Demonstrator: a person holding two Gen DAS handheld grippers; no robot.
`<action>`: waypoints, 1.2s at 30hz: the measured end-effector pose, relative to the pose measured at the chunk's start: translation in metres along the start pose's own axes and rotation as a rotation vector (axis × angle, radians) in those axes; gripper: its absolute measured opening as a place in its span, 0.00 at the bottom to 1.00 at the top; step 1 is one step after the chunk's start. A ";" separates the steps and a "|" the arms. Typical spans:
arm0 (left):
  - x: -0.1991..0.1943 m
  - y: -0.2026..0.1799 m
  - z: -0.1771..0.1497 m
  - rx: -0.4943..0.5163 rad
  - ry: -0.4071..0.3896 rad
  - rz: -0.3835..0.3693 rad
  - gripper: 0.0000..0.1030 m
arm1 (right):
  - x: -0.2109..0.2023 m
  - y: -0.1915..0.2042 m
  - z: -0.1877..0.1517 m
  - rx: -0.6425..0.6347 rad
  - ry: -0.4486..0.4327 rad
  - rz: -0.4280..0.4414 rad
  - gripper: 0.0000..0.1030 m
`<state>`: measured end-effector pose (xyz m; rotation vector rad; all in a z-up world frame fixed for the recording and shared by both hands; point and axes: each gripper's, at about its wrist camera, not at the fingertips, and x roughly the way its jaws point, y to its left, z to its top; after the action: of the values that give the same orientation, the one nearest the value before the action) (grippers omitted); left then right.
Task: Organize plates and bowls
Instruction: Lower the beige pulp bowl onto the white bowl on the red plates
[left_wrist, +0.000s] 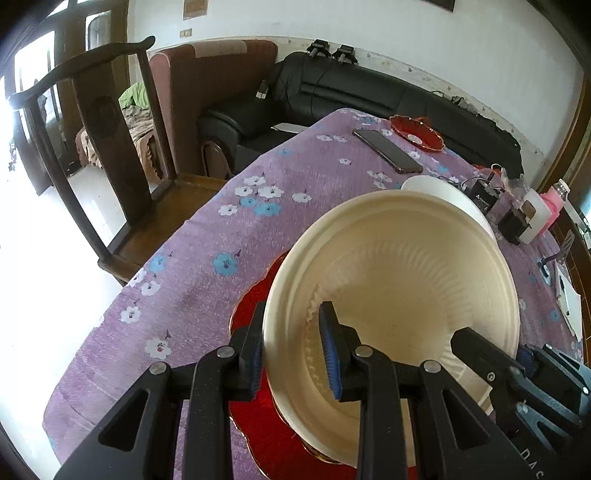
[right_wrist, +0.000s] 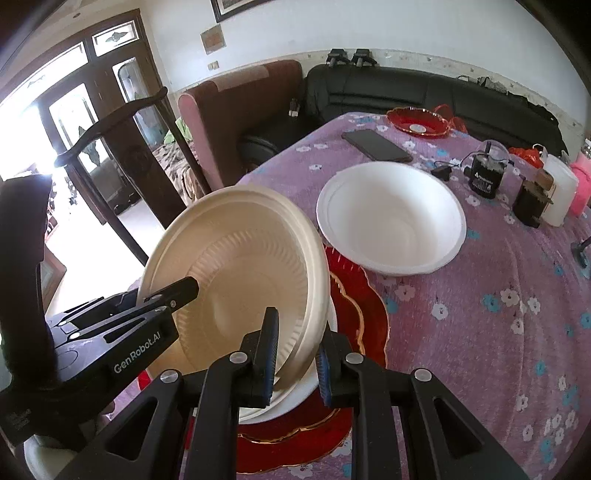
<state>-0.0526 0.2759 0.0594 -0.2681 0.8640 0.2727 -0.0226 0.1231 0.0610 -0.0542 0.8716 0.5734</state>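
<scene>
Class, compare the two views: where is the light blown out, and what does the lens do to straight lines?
Left wrist view: the floor beside the chair is washed white; the table edge bows. Right wrist view: the doorway glares white; the sofa curves.

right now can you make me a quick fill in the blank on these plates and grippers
1. Both grippers, left gripper and right gripper, are shut on the rim of the ____ plate.
2. Under that plate lies a ____ plate with a gold edge.
3. The white bowl rests on the ____ tablecloth.
4. The dark phone lies beside a small red ____.

Missing words: cream; red; purple; dish
</scene>
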 end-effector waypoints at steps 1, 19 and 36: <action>0.000 0.000 0.000 -0.002 -0.001 0.001 0.26 | 0.000 0.001 -0.001 0.001 0.003 0.003 0.20; -0.018 0.005 -0.003 -0.046 -0.026 -0.012 0.59 | 0.003 0.006 -0.005 0.008 0.027 0.038 0.20; -0.051 0.028 -0.010 -0.135 -0.102 -0.059 0.75 | -0.004 0.007 -0.011 0.022 0.006 0.023 0.45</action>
<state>-0.1005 0.2923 0.0896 -0.4014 0.7370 0.2877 -0.0355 0.1239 0.0585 -0.0259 0.8853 0.5850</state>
